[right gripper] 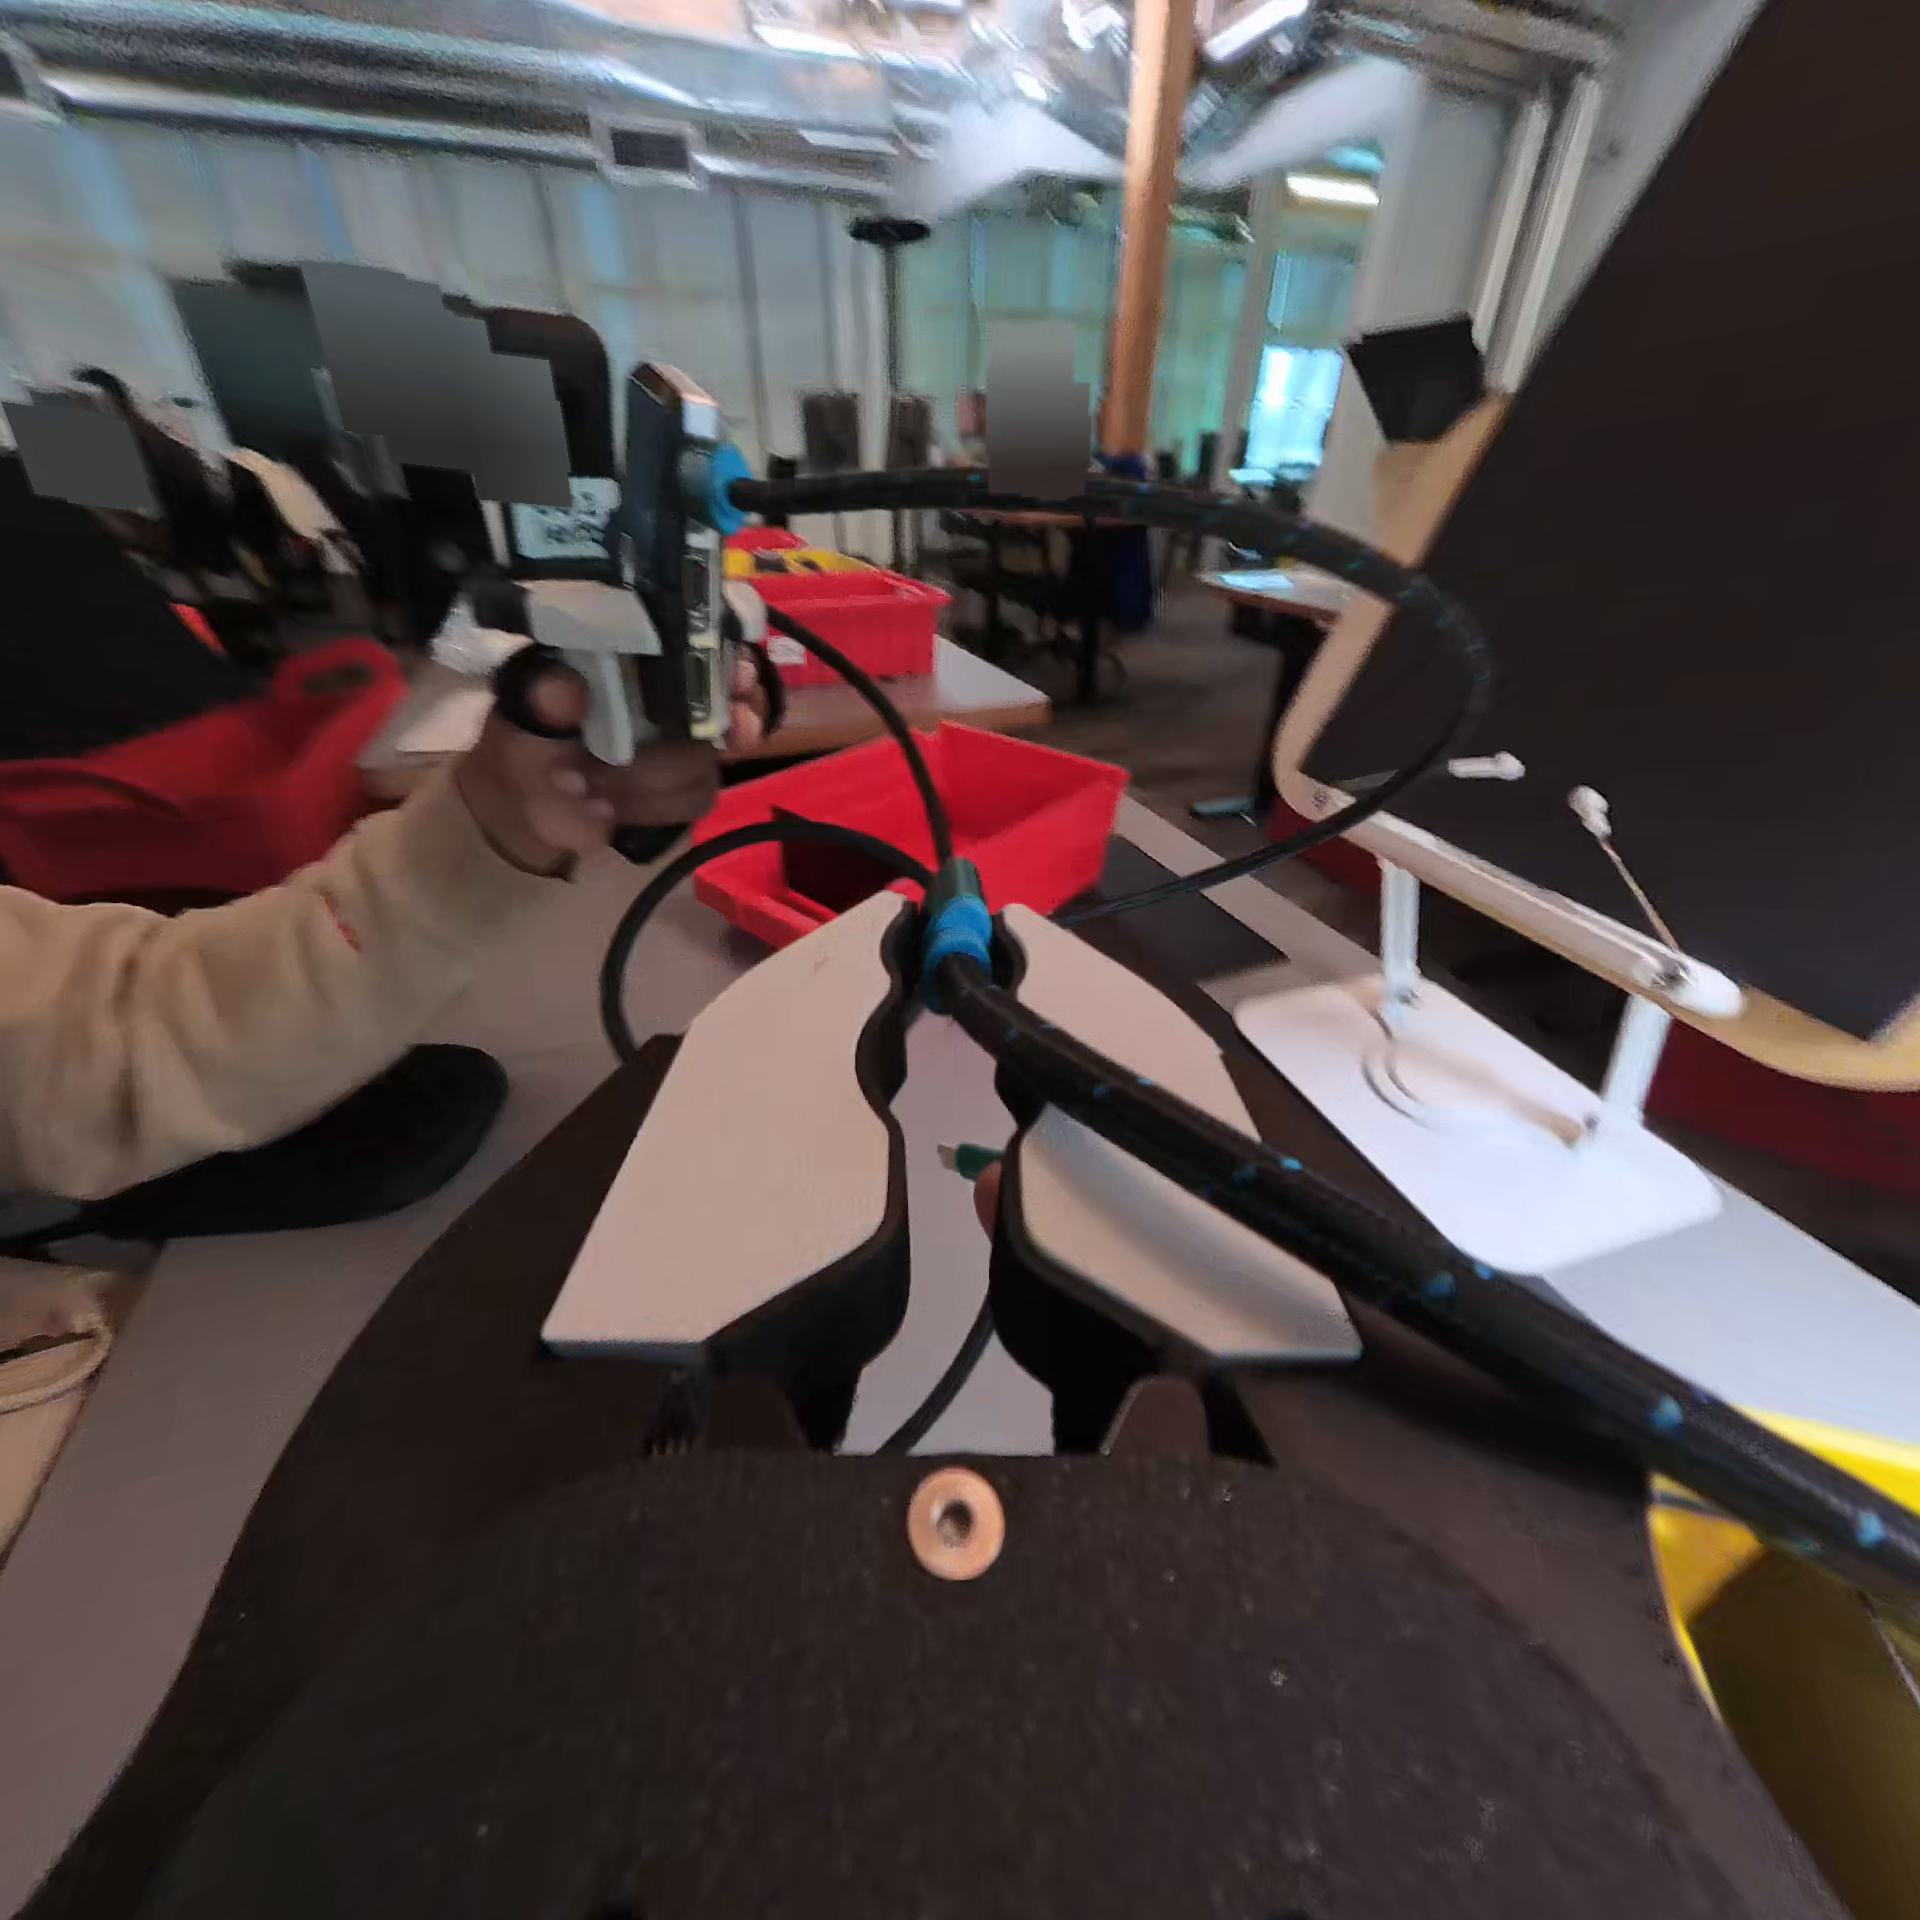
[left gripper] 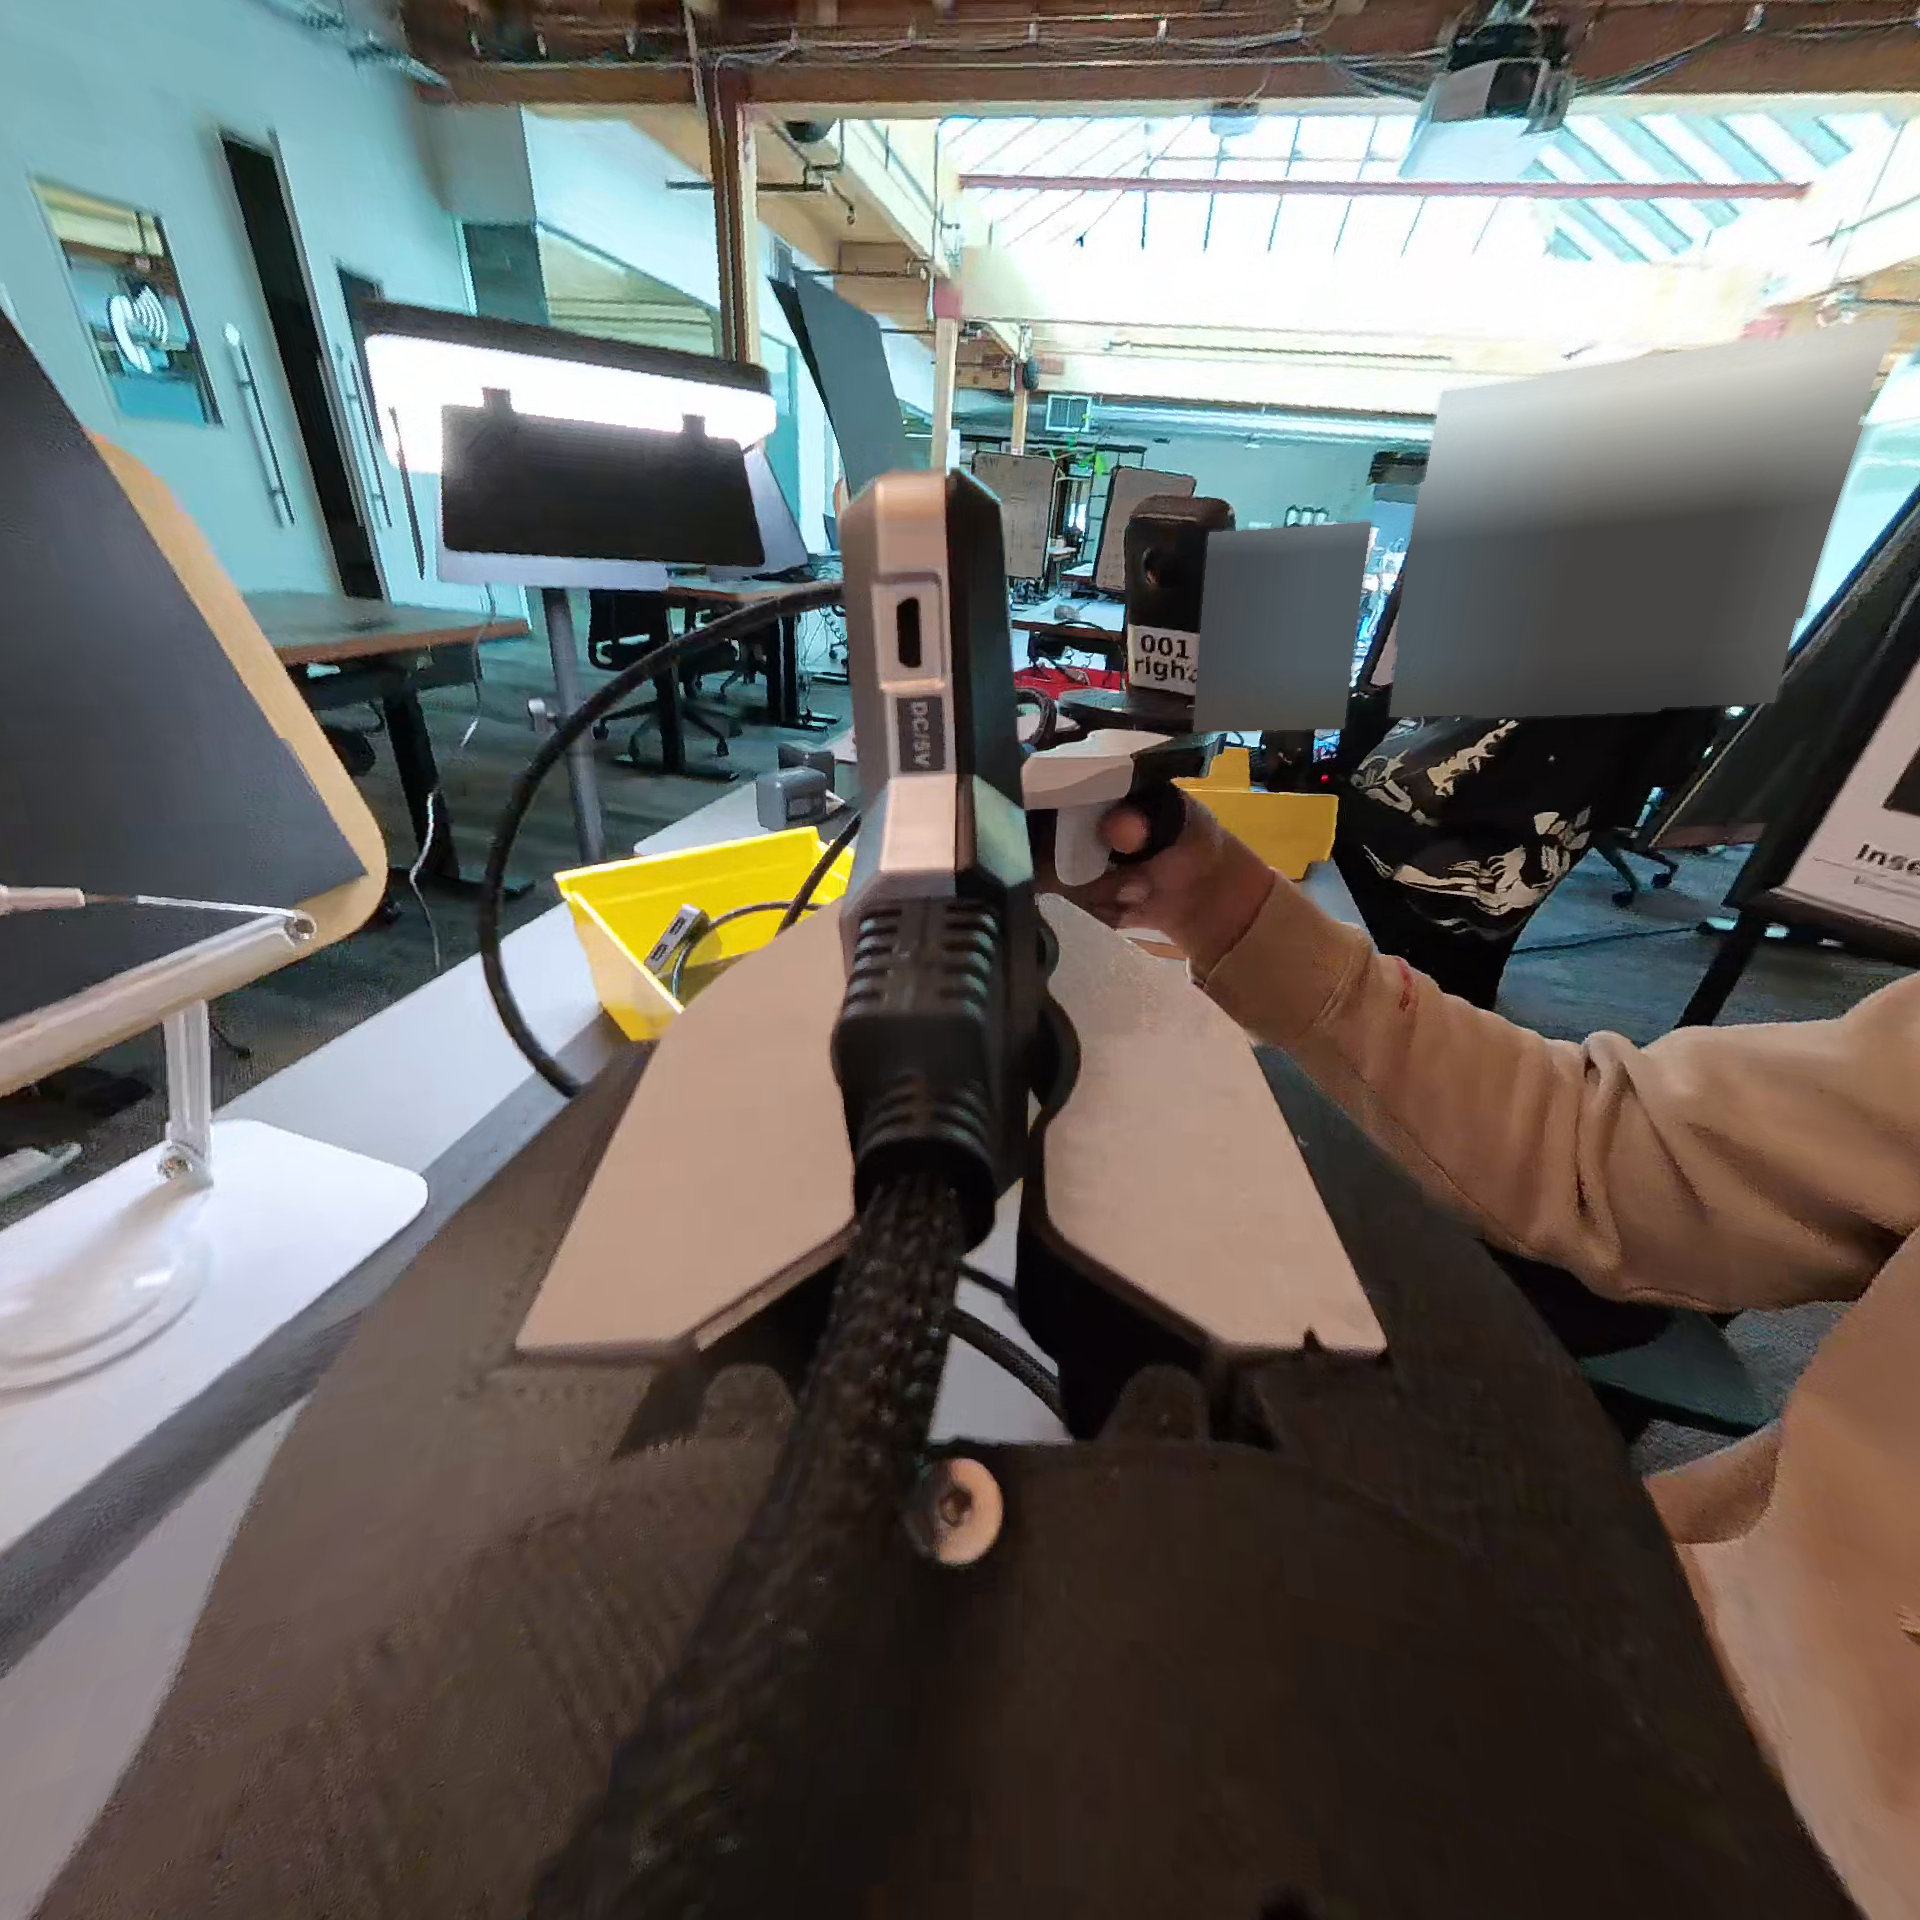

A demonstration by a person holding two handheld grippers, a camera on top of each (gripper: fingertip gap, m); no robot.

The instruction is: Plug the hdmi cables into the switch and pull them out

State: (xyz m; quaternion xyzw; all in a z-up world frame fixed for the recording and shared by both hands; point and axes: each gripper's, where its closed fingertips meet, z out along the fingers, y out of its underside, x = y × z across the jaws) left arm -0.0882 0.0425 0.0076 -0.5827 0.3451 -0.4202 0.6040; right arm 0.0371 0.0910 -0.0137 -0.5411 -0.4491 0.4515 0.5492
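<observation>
1. Left gripper (left gripper: 935,935): jaws clenched on a black ribbed plug (left gripper: 914,1023). It is moulded rubbery plastic with slotted strain relief. A thick braided black cable (left gripper: 831,1455) trails back over the gripper body.
2. Switch (left gripper: 925,644): a slim box of silver metal with a black faceted face, held upright in the air above the table (left gripper: 416,1081). It sits on top of the ribbed plug, and one open port shows on its narrow silver edge.
3. Right gripper (right gripper: 951,935): jaws clenched at the tips on a second plug with a blue collar (right gripper: 943,961). It is well apart from the switch, and its stiff black sheath with blue flecks (right gripper: 1247,1153) runs off to the lower right.
4. In the right wrist view the switch (right gripper: 681,582) is seen farther off, with another blue-collared plug (right gripper: 717,488) seated high on its port side. Free ports show below that plug.
5. Step in hand, in our judgement: one lead is plugged in and the right-hand plug is in transit. We cannot tell whether it is going in or has just come out.
6. Next move, if it is going in: we square the plug's flat face to a free port and push straight. The left gripper braces the switch against the push.
7. Surroundings: a yellow plastic bin (left gripper: 686,925) and a red plastic bin (right gripper: 935,821) stand on the table. Near them is the glossy white base of a stand (right gripper: 1455,1122).
</observation>
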